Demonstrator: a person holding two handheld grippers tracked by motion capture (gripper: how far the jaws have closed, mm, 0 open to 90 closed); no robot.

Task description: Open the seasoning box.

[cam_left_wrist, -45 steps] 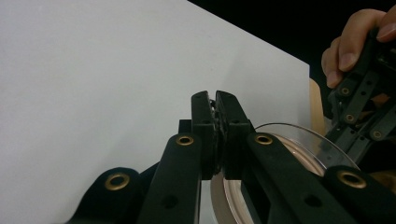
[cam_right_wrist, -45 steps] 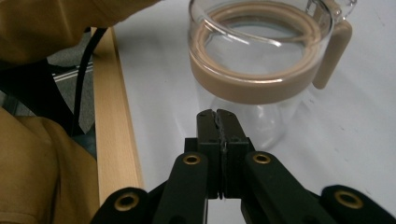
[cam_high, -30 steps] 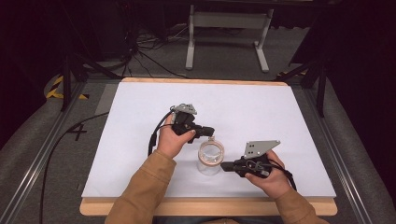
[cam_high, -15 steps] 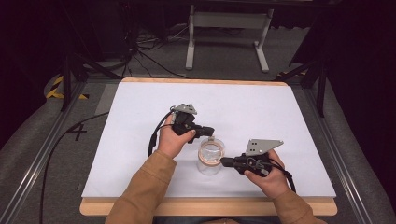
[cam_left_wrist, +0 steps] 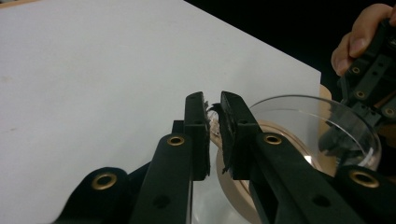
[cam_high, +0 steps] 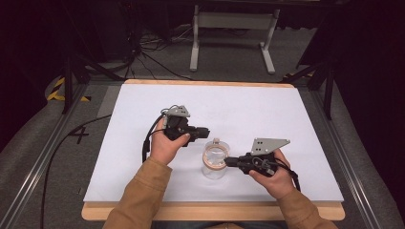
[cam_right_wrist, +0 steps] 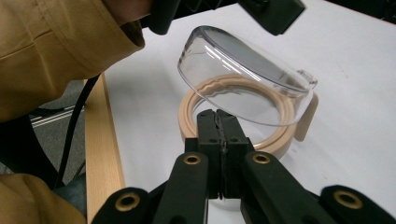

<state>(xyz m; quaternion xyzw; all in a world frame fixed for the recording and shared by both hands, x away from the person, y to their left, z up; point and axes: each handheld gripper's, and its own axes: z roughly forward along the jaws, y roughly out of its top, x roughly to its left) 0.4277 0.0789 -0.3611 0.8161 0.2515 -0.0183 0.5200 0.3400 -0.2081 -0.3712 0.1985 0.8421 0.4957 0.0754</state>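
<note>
A clear jar [cam_high: 213, 164] with a tan rim is seen on the white table [cam_high: 267, 114], its clear lid [cam_right_wrist: 243, 86] tilted up. The right gripper [cam_high: 229, 161] is clamped on the near rim. The left gripper [cam_left_wrist: 212, 112] has just been opening to a narrow gap; nothing appears held, though the view is poor.
</note>
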